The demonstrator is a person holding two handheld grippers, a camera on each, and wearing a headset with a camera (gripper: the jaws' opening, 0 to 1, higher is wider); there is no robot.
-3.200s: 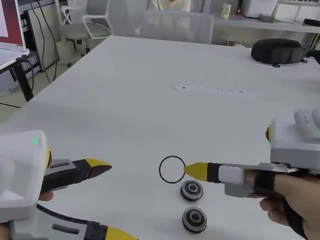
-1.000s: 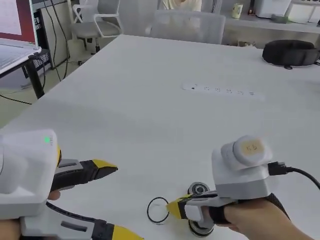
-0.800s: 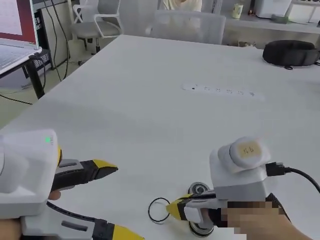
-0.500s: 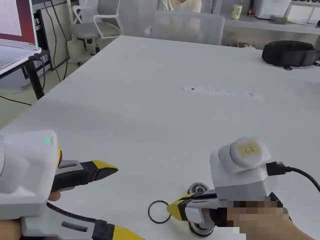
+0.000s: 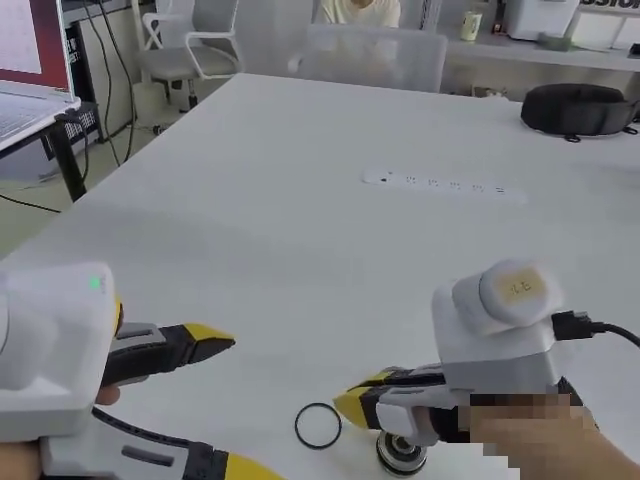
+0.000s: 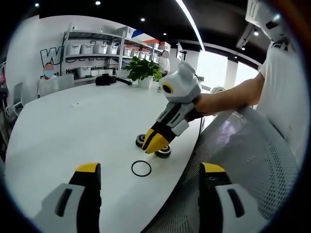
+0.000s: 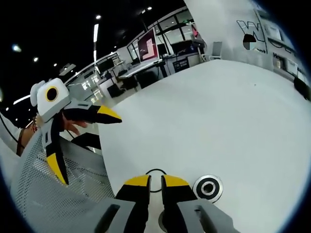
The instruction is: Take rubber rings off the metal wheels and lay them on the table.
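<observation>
Your left gripper (image 5: 230,402) hovers at the near left corner of the counter (image 5: 300,230), its yellow-tipped jaws spread wide apart with nothing between them. Your right gripper (image 7: 155,183) sits low over the counter's near edge. Its jaws are drawn almost together, with only a thin slit between the tips, and they clamp nothing. The rubber ring (image 5: 318,426) lies loose and flat on the counter just beside those tips. In the head view it is close to them but not touching, and in the right gripper view its arc peeks out just above the two tips. From the left gripper view, the ring lies ahead of your open jaws, with the right gripper's yellow tip angled down toward the counter just beyond it. In that same view, one metal wheel (image 6: 141,141) lies flat on the far side of that tip and a second wheel (image 6: 164,153) lies flat on the near-edge side, so the two sit close together with the tip in front of them. Both wheels are near the ring but apart from it. They are too small to tell whether either carries a ring. Farther up the counter, well apart from all this, a white power strip (image 5: 440,184) lies flat, and a black bag (image 5: 575,105) rests near the far right corner.
</observation>
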